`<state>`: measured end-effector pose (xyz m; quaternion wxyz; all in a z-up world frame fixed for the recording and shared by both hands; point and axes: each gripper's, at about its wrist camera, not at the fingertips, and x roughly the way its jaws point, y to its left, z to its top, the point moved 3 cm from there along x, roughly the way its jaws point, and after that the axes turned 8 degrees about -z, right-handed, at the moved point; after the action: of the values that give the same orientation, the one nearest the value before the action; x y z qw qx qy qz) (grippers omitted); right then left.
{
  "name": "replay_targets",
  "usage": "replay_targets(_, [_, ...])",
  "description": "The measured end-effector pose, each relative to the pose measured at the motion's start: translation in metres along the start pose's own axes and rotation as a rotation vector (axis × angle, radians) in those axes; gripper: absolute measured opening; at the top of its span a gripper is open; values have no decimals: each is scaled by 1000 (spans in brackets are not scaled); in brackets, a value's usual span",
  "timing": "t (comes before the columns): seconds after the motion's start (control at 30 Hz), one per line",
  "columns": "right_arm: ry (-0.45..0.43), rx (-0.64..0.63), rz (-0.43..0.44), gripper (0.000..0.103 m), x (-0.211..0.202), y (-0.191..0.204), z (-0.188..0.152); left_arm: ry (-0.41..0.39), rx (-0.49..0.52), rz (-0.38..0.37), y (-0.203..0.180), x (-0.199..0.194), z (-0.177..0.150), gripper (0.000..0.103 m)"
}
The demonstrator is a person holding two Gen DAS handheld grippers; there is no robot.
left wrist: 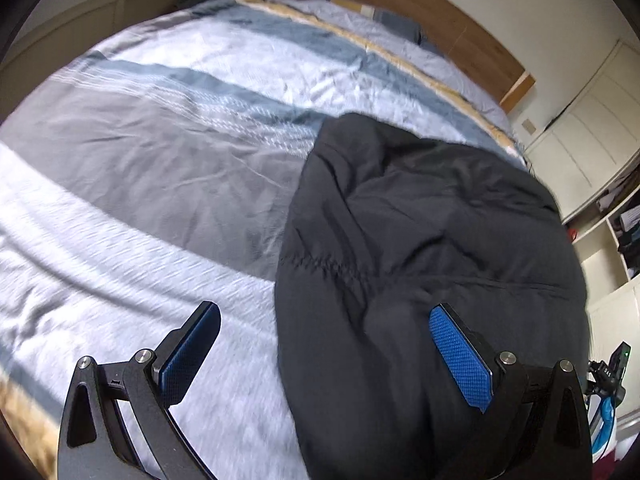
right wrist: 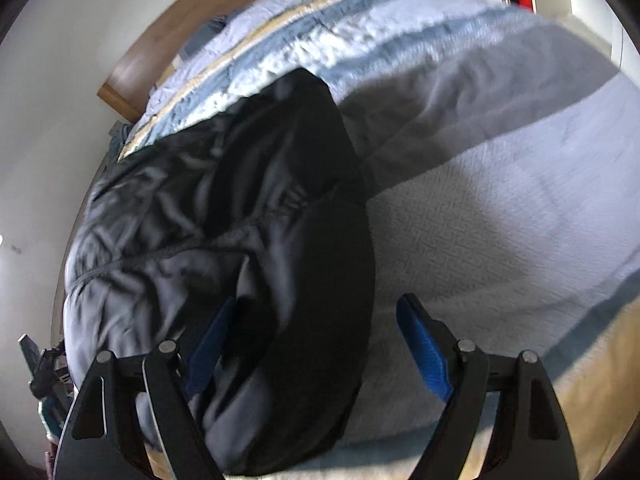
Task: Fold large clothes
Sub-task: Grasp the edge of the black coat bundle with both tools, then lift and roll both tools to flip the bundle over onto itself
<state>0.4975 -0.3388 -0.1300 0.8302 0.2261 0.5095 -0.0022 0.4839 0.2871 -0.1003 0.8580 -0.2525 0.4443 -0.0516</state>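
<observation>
A black padded jacket lies crumpled on the right side of a bed with a striped blue, grey and white duvet. My left gripper is open just above the jacket's left edge. One blue pad hangs over the jacket and the other over the duvet. In the right wrist view the jacket fills the left and centre. My right gripper is open, and a thick fold of the jacket sits between its jaws. The right pad stands apart from the cloth, over the duvet.
A wooden headboard runs along the far end of the bed. White cupboard doors and cluttered shelves stand to the right, beyond the bed's edge. A small dark device with a green light sits low at the right.
</observation>
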Motion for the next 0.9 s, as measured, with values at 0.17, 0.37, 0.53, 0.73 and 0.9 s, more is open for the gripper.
replay_targets(0.17, [95,79,117,101,39,-15,0,62,-48,-86,11,42,0,102])
replay_targets(0.37, [161,88,328,103,66,-2,5,145,-185,-327,23,69,-7,102])
replay_targets(0.53, [192,57,488,103,87,27,5,192,-243,-472,12,79,-14,102])
replay_targets(0.73, [131,35,451,93,85,40,7,160,-192,-467,-21,70,-15,49])
replay_targets(0.9, [39,-42,455,33,56,70,12,65,-65,-476,-71,30,-3,21])
